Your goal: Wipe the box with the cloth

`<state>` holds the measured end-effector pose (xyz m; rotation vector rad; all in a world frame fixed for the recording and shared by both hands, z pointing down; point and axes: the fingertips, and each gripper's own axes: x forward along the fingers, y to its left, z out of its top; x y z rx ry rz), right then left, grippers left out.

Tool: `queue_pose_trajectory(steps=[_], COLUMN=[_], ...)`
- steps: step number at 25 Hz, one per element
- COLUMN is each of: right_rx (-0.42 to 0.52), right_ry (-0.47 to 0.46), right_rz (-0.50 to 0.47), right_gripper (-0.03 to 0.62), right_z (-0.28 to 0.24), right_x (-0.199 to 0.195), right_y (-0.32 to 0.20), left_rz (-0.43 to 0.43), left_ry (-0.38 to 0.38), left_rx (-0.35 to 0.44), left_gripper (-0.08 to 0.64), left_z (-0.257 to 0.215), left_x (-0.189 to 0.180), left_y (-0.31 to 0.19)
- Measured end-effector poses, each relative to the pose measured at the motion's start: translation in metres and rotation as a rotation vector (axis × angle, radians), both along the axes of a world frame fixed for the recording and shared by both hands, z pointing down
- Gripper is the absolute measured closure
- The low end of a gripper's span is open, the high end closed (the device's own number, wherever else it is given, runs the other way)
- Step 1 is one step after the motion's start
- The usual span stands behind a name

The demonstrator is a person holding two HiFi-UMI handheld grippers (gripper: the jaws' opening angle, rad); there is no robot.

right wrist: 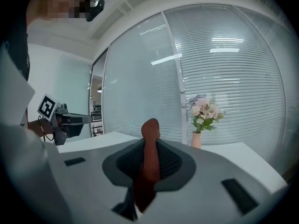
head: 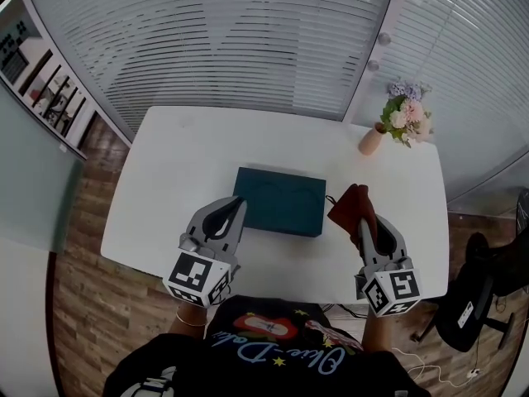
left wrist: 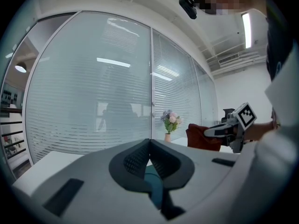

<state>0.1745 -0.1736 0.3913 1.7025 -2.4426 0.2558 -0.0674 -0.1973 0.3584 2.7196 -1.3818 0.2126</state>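
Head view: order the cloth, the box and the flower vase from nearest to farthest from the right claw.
1. Cloth: dark red, clamped in the right claw itself.
2. Box: teal, just to the claw's left on the table.
3. Flower vase: beyond the claw, near the table's far edge.

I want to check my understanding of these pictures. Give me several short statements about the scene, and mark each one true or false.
1. The right claw grips the red cloth. True.
2. The cloth lies spread on the teal box. False: it is held in the claw, to the right of the box.
3. The left claw is wide open. False: its jaws are together, holding nothing.
4. A vase of flowers stands on the white table. True.
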Motion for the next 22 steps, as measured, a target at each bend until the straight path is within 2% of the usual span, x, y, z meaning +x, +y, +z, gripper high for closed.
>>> queue_pose_trajectory(steps=[22], right_rx=[0.005], right_ry=[-0.006], right_rz=[0.013], right_gripper=[0.537], right_z=[-0.003], right_x=[-0.0008], right_y=[0.0004], left_rz=[-0.011], left_ry=[0.005], left_rx=[-0.012], left_gripper=[0.557], left_z=[0.0049], left_x=[-0.0042], left_y=[-0.0016])
